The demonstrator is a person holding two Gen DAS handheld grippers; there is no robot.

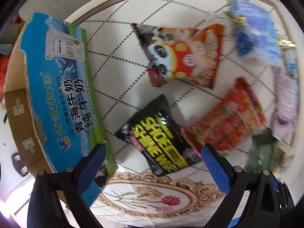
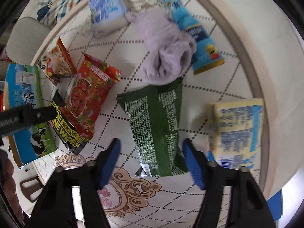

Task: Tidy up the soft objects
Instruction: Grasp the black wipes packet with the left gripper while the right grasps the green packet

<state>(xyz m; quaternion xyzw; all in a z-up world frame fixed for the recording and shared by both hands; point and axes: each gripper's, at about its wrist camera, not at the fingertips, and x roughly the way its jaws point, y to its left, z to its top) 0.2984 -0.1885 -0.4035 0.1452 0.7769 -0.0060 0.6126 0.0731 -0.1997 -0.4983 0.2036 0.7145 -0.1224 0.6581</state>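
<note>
Soft packs lie scattered on a round table with a dotted-grid cloth. My left gripper [image 1: 152, 152] is open above the black shoe-wipes pack [image 1: 157, 138], with nothing between its blue pads. Beyond the pack are an orange panda snack bag [image 1: 182, 55] and a red snack bag [image 1: 228, 121]. My right gripper [image 2: 152, 144] points down over a green bag [image 2: 157, 117]. Its pads stand on either side of the bag's near end, the left one clear of it. A purple fluffy cloth [image 2: 165, 57] overlaps the bag's far end.
An open milk carton box [image 1: 57, 87] stands at the table's left. Farther off lie a blue tissue pack [image 2: 106, 11] and a long blue pack [image 2: 193, 30], with a yellow-blue pack [image 2: 239, 133] at right. A black gripper frame [image 2: 28, 117] crosses the left side. The table rim [image 2: 252, 60] curves right.
</note>
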